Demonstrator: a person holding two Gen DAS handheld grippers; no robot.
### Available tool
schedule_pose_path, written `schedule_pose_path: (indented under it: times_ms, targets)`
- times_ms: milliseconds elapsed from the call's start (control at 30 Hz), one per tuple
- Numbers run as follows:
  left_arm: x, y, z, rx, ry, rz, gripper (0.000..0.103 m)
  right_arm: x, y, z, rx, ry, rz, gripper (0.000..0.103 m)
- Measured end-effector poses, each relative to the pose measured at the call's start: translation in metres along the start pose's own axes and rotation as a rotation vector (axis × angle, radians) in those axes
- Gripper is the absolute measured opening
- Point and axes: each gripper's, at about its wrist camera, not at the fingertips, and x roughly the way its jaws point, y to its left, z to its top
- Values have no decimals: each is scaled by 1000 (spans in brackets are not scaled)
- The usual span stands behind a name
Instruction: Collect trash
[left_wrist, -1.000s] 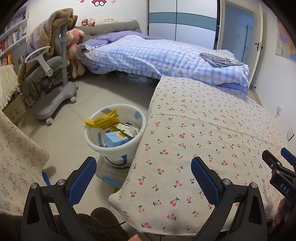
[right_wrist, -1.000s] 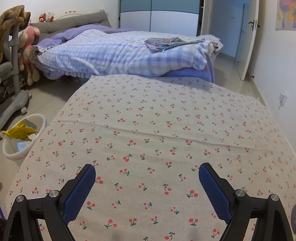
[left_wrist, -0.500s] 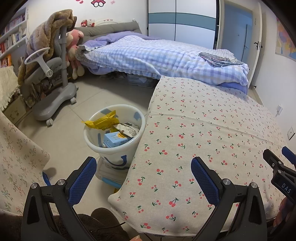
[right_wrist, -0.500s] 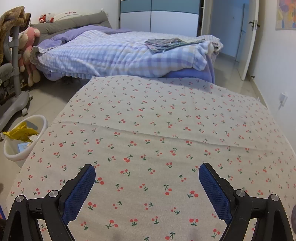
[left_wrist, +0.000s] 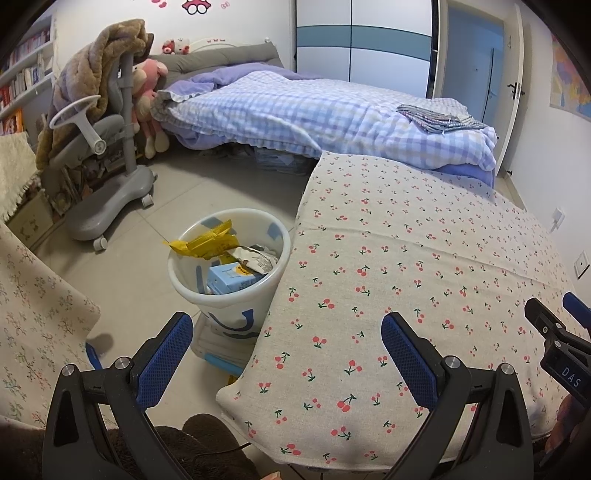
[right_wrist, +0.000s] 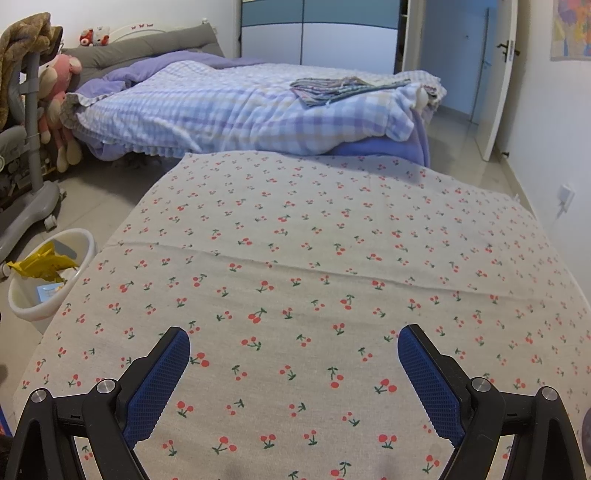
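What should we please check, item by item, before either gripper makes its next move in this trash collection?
1. Left gripper open and holding nothing: ok.
2. Right gripper open and holding nothing: ok.
3. White plastic trash bucket upright on the floor beside the table: ok.
4. Room left in the bucket: cannot tell; the crumpled yellow wrapper already pokes above the rim, over the light blue carton.
5. Trash left on the cherry-print tablecloth: none visible in either view, so ok.
6. Trash elsewhere, on the grey tiled floor or under the table: cannot tell.
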Motion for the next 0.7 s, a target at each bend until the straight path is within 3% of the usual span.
schedule_pose_path:
  times_ms: [700]
  targets:
    - [2, -6, 11, -1, 55, -33, 103, 1, 12, 4, 0, 3, 18, 96]
